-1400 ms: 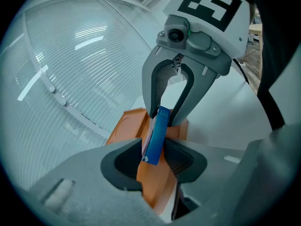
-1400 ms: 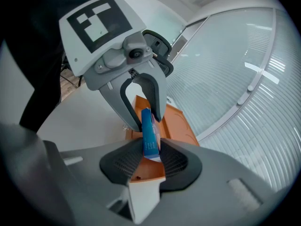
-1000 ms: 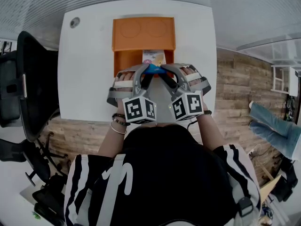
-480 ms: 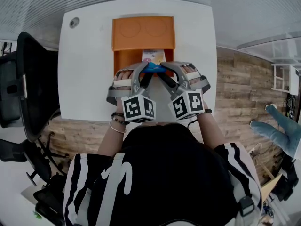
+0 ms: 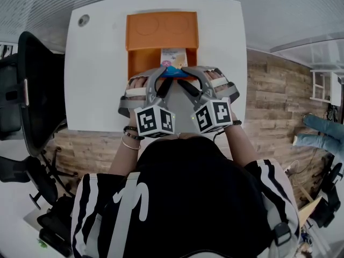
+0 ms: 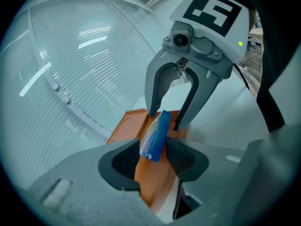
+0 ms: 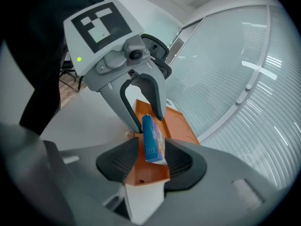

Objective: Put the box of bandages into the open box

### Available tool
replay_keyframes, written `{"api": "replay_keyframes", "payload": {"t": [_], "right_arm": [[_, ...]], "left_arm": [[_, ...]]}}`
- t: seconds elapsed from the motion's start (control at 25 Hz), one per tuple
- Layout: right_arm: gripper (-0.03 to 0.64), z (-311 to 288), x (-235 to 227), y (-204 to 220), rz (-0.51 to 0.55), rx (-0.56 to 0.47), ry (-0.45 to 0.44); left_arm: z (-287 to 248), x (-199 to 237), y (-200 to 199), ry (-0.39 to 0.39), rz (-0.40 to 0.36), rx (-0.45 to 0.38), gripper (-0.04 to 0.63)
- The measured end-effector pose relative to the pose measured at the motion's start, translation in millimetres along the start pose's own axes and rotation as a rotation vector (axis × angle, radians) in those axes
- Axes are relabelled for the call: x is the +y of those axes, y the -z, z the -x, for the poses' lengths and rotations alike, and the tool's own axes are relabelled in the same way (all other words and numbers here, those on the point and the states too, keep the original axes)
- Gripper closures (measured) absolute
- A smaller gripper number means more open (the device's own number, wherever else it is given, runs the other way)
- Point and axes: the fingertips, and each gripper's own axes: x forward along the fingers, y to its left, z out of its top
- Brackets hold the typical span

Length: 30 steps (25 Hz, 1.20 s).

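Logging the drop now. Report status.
Left gripper and right gripper open, jaws just opening. Bandages loose between both, tilted, above the orange box. Nothing in the way.

The left hand (image 5: 137,93) and the right hand (image 5: 221,87) were side by side at the near edge of the open box (image 5: 161,31), and each one held a gripper that pointed forward and down, so the two tips almost met over that edge. The left gripper (image 6: 151,161) had just been opening its jaws, and they stood wide, with the box of bandages (image 5: 174,56) between them but not squeezed. The right gripper (image 7: 143,161) had just been opening its jaws too, and they stood wide around the same box of bandages.
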Motion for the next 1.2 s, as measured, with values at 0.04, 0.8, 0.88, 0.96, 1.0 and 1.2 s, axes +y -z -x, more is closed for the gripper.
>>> {"api": "replay_keyframes", "payload": {"t": [0.04, 0.8, 0.88, 0.96, 1.0, 1.2], "right_arm": [[0.445, 0, 2, -1, 0.003, 0.000, -0.001], [0.439, 15, 14, -1, 0.003, 0.006, 0.011], [0.437, 17, 12, -3, 0.009, 0.002, 0.020], [0.437, 19, 9, -4, 0.020, -0.010, 0.033], [0.437, 21, 7, -5, 0.021, -0.011, 0.037], [0.437, 29, -1, -11, 0.010, -0.014, 0.071]], "left_arm": [[1, -1, 0, 0.000, -0.003, 0.002, 0.416], [15, -11, -2, -0.017, 0.018, 0.009, 0.407], [17, -9, -3, -0.027, 0.021, 0.005, 0.407], [20, -6, -5, -0.038, 0.026, 0.000, 0.407], [22, -5, -6, -0.042, 0.031, -0.004, 0.407], [29, 2, -11, -0.061, 0.062, -0.031, 0.407]]}}
